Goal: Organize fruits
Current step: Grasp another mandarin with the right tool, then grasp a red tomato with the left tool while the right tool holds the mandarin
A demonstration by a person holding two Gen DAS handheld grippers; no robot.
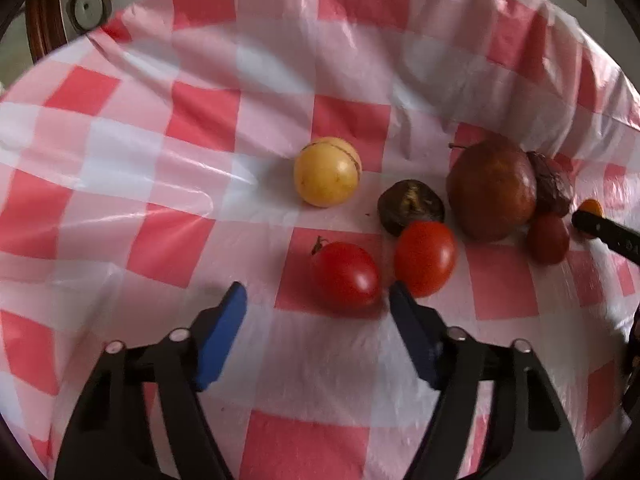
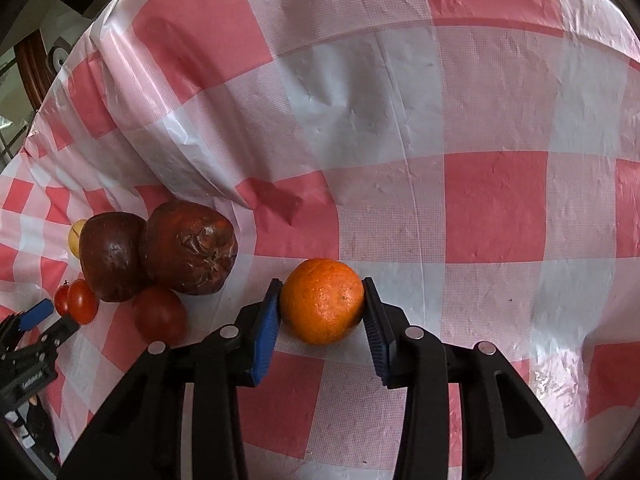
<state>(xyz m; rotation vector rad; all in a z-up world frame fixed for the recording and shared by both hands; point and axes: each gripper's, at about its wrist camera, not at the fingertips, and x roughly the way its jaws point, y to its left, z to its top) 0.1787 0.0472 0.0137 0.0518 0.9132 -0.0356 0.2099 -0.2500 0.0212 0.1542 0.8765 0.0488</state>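
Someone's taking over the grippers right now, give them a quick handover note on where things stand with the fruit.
Right hand-held gripper: shut on the orange, which sits on the checked tablecloth.
Left hand-held gripper: open, holding nothing, just short of the nearest red tomato.
Clustered together: second tomato, yellow fruit, small dark fruit, two large brown fruits, darker tomato.
Done: orange gripped only.
Left: place the orange, sort the rest.
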